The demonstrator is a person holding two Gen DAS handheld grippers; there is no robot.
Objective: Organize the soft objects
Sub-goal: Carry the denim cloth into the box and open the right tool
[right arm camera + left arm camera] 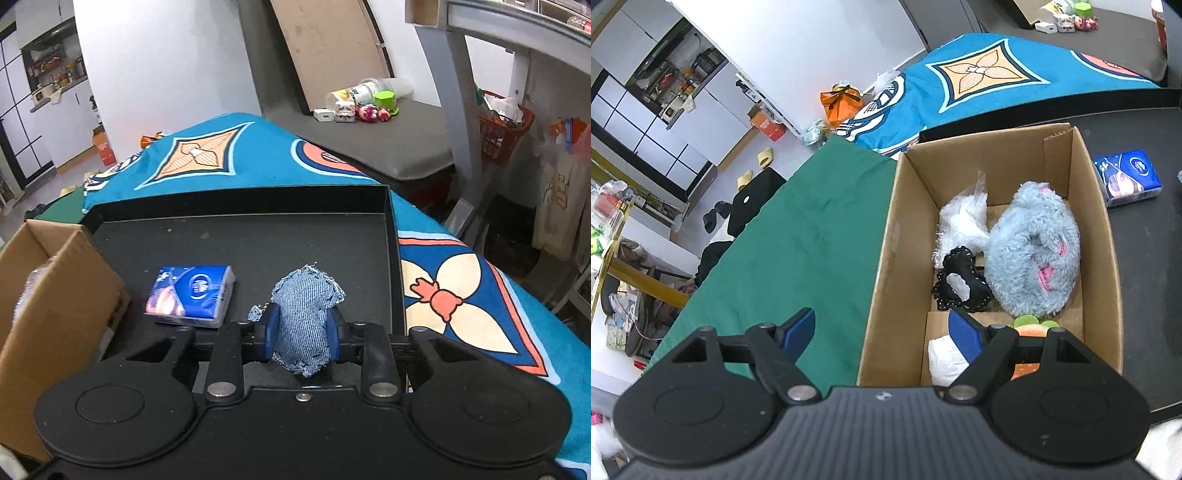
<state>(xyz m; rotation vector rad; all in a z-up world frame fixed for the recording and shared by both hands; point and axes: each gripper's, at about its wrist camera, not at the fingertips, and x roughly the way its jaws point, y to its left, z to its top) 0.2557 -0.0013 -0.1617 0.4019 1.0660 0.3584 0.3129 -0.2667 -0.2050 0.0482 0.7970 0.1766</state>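
A small denim pouch (303, 314) is clamped between the narrowed jaws of the right gripper (302, 334) above the black tray (295, 236), while the left gripper (882, 334) is held wide and empty over the cardboard box (908, 221) edge.

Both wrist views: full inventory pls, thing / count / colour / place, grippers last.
cardboard box: 1, brown, open, on the black tray's left side
plush toy: 1, grey-blue with pink, in the box
bagged white item: 1, clear wrap, in the box
black pouch: 1, white stitching, in the box
burger-like toy: 1, orange and green, box's near end, partly hidden
tissue pack: 1, blue, on the tray beside the box
black tray: 1, on the patterned teal cloth
denim pouch: 1, blue, in the right gripper
left gripper: open, empty
right gripper: shut on the denim pouch
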